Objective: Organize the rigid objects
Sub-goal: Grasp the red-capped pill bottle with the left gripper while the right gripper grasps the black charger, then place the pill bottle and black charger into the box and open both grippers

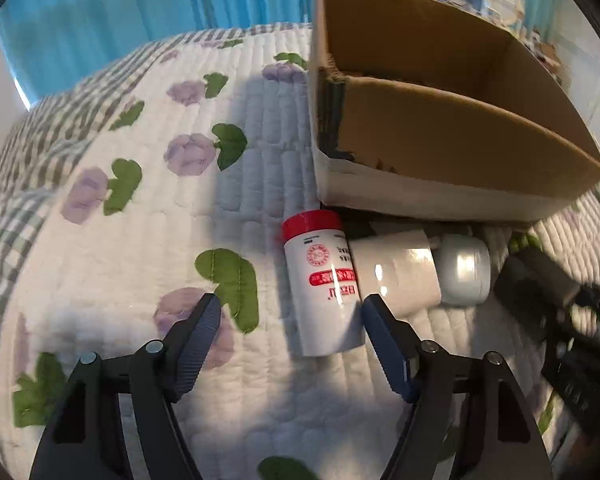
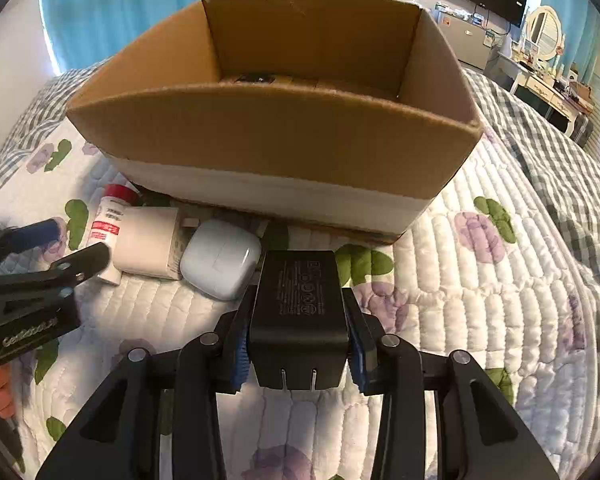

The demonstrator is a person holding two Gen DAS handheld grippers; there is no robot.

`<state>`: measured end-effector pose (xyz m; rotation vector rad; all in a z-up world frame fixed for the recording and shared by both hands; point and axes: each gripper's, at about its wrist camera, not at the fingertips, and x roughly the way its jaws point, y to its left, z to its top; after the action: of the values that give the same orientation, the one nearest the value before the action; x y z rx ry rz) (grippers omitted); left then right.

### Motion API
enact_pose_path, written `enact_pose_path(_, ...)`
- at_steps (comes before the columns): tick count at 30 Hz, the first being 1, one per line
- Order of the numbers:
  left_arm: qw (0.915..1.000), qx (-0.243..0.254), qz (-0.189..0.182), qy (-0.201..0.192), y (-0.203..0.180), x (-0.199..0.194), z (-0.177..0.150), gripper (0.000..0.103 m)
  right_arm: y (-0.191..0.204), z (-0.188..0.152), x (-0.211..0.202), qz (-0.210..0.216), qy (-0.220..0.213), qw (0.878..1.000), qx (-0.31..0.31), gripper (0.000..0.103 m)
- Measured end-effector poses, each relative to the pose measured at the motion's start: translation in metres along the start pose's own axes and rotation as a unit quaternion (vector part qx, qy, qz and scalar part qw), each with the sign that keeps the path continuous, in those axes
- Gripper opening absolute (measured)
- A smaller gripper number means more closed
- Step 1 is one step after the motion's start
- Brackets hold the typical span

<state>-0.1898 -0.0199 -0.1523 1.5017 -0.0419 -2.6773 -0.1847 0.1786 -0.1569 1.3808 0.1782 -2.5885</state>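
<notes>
Right tongs [image 2: 298, 344]: pinching black charger [image 2: 298, 300] by its flat sides, above bed [image 2: 480, 280] | left tongs [image 1: 292, 320]: spread astride white bottle [image 1: 324, 288] | handling: rigid, smooth; grip mid-body | target: cardboard box [image 2: 276, 132]

black charger [image 2: 299, 312] | clamped (prongs nearest camera) | before cardboard box [image 2: 276, 128]

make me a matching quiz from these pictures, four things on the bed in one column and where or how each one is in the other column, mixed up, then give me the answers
Things:
1. black charger
2. bottle
3. earbud case
4. cardboard box

States:
A. lies between open gripper fingers
B. stands open-topped behind the small items
C. clamped in the right gripper
D. lies beside the white cylinder, not gripped

Pairs: 1-C, 2-A, 3-D, 4-B. The open fingers belong to the left gripper.
</notes>
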Motion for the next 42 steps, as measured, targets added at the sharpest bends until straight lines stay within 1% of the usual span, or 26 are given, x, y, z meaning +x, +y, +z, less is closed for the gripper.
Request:
enact_pose_path(2, 0.9998, 0.004, 0.017, -0.013, -0.003, 0.002, 0.006, 0.074, 0.0, -0.002, 0.003, 0.0, 0.005, 1.0, 0.0, 0.038)
enact_pose_path(3, 0.9997, 0.0, 0.021, -0.013, -0.003, 0.005, 0.01, 0.07, -0.001, -0.001, 0.004, 0.002, 0.006, 1.0, 0.003, 0.038)
enact_pose_path(4, 0.9998, -0.004, 0.016, -0.014, -0.003, 0.007, 0.013, 0.061, -0.002, -0.001, 0.005, 0.005, 0.007, 1.0, 0.005, 0.038)
enact_pose_path(6, 0.9999, -0.006, 0.007, -0.015, -0.005, 0.011, 0.018, 0.052, -0.002, 0.003, 0.007, 0.006, 0.007, 1.0, 0.007, 0.038)
enact_pose_path(8, 0.9997, 0.006, 0.013, -0.018, -0.007, 0.013, 0.018, 0.051, 0.001, -0.001, 0.009, 0.003, 0.009, 1.0, 0.003, 0.038)
enact_pose_path(10, 0.9998, 0.004, 0.008, -0.015, -0.004, 0.012, 0.016, 0.051, 0.002, -0.002, 0.01, 0.001, 0.011, 1.0, -0.001, 0.038)
enact_pose_path(12, 1.0, -0.001, 0.002, -0.004, -0.001, 0.01, 0.012, 0.051, 0.007, -0.003, 0.011, 0.0, 0.012, 1.0, -0.002, 0.038)
enact_pose_path(14, 0.9999, 0.006, 0.0, 0.012, -0.001, 0.006, 0.004, 0.051, 0.009, -0.004, 0.01, 0.0, 0.014, 1.0, -0.003, 0.038)
enact_pose_path(15, 0.9996, 0.012, -0.002, 0.024, -0.003, 0.007, 0.0, 0.045, 0.01, -0.005, 0.01, 0.0, 0.016, 1.0, -0.003, 0.038)
enact_pose_path(16, 0.9988, 0.018, -0.006, 0.045, -0.005, 0.012, -0.004, 0.039, 0.01, -0.006, 0.009, 0.0, 0.016, 1.0, -0.002, 0.038)
enact_pose_path(17, 0.9982, 0.025, 0.005, 0.055, -0.007, 0.017, -0.008, 0.038, 0.01, -0.007, 0.008, 0.0, 0.016, 1.0, -0.001, 0.038)
enact_pose_path(18, 0.9981, 0.03, 0.016, 0.051, -0.009, 0.02, -0.009, 0.037, 0.009, -0.007, 0.007, 0.0, 0.016, 1.0, -0.001, 0.038)
enact_pose_path(19, 0.9982, 0.03, 0.019, 0.049, -0.011, 0.021, -0.007, 0.037, 0.01, -0.008, 0.006, 0.001, 0.016, 1.0, -0.001, 0.038)
enact_pose_path(21, 0.999, 0.019, 0.012, 0.038, -0.011, 0.018, -0.002, 0.037, 0.01, -0.009, 0.005, 0.0, 0.015, 1.0, -0.001, 0.038)
enact_pose_path(25, 0.999, 0.027, 0.0, 0.035, -0.014, 0.008, -0.008, 0.036, 0.007, -0.01, 0.004, 0.004, 0.013, 1.0, 0.001, 0.038)
enact_pose_path(28, 0.999, 0.028, -0.022, 0.027, -0.019, -0.008, -0.014, 0.036, 0.008, -0.008, 0.001, 0.003, 0.009, 1.0, -0.002, 0.038)
enact_pose_path(32, 0.9983, 0.044, -0.037, 0.008, -0.031, -0.033, -0.02, 0.036, 0.008, -0.01, -0.009, 0.003, 0.001, 1.0, -0.007, 0.038)
enact_pose_path(36, 0.9969, 0.05, -0.061, -0.004, -0.034, -0.057, -0.031, 0.036, 0.007, -0.014, -0.031, 0.01, -0.018, 1.0, 0.002, 0.038)
enact_pose_path(39, 0.9958, 0.058, -0.07, -0.011, -0.038, -0.074, -0.037, 0.036, 0.008, -0.018, -0.051, 0.014, -0.04, 0.999, 0.011, 0.038)
enact_pose_path(40, 0.9954, 0.059, -0.074, -0.015, -0.038, -0.079, -0.037, 0.036, 0.01, -0.019, -0.059, 0.014, -0.048, 0.999, 0.011, 0.038)
enact_pose_path(41, 0.9949, 0.061, -0.077, -0.019, -0.033, -0.077, -0.028, 0.036, 0.017, -0.019, -0.067, 0.013, -0.052, 0.999, 0.01, 0.038)
enact_pose_path(42, 0.9945, 0.064, -0.08, -0.024, -0.034, -0.085, -0.029, 0.036, 0.019, -0.018, -0.074, 0.011, -0.06, 0.998, 0.009, 0.038)
